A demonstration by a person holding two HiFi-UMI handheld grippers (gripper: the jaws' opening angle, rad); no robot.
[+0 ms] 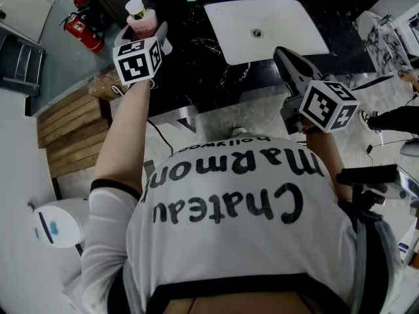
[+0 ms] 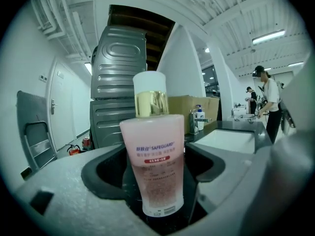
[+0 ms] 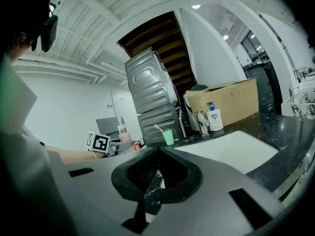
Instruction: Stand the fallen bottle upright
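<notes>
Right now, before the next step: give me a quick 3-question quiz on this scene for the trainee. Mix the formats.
1. True or false: the pink bottle lies on its side.
2. Which gripper has the bottle between its jaws? A) left gripper B) right gripper C) neither
3. Fill in: the white sink is set into a ____ counter.

Key
1. False: it stands upright, cap on top.
2. A. The jaws stand apart, with a gap on each side of the bottle.
3. Black.
</notes>
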